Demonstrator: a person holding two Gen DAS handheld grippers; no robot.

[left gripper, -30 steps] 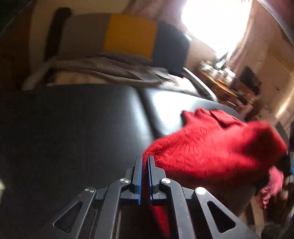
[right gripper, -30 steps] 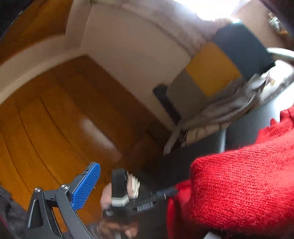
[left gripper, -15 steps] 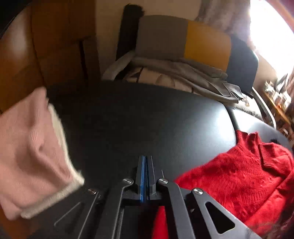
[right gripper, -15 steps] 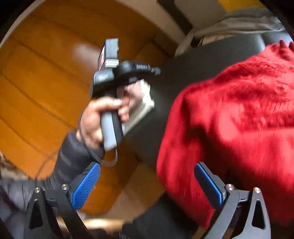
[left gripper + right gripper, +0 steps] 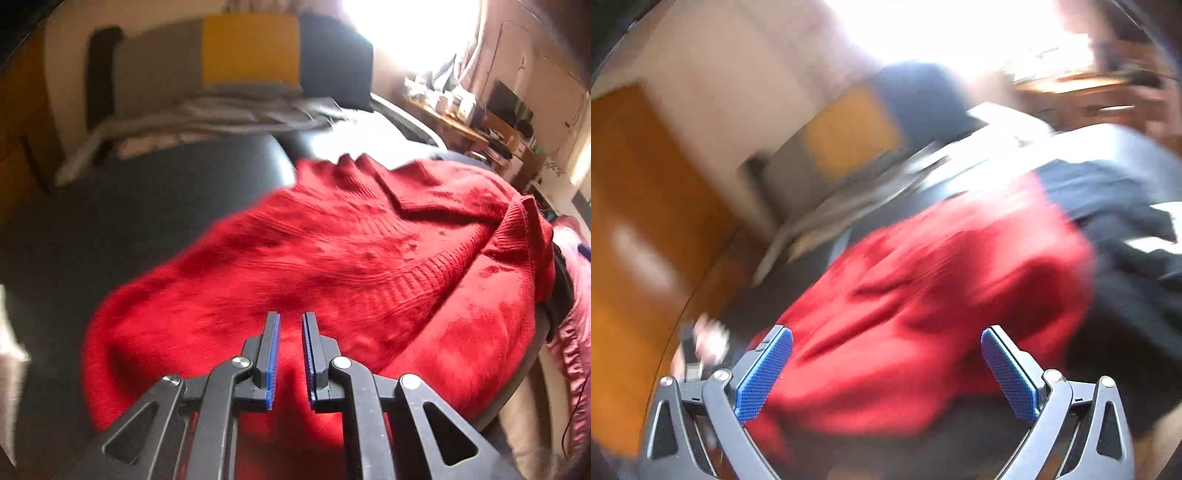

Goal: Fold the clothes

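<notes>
A red knitted sweater (image 5: 332, 266) lies crumpled on the black padded table (image 5: 129, 221), its ribbed hem and collar toward the right. My left gripper (image 5: 291, 315) hovers over its near edge. Its jaws are opening and stand a narrow gap apart, with no cloth pinched between the blue pads. In the blurred right wrist view the sweater (image 5: 923, 295) fills the middle. My right gripper (image 5: 885, 332) stands wide open above it, with nothing between its fingers.
A grey, yellow and navy cushion (image 5: 251, 48) and a pile of grey cloth (image 5: 221, 114) sit at the table's far end. A dark garment (image 5: 1126, 258) lies right of the sweater, a pink one (image 5: 576, 295) hangs off the right edge. Wooden floor (image 5: 635, 221) lies left.
The left gripper's jaws, shut a second ago, have parted, and it now sits over the sweater. The right gripper's view has swung from the floor and the other hand back onto the sweater.
</notes>
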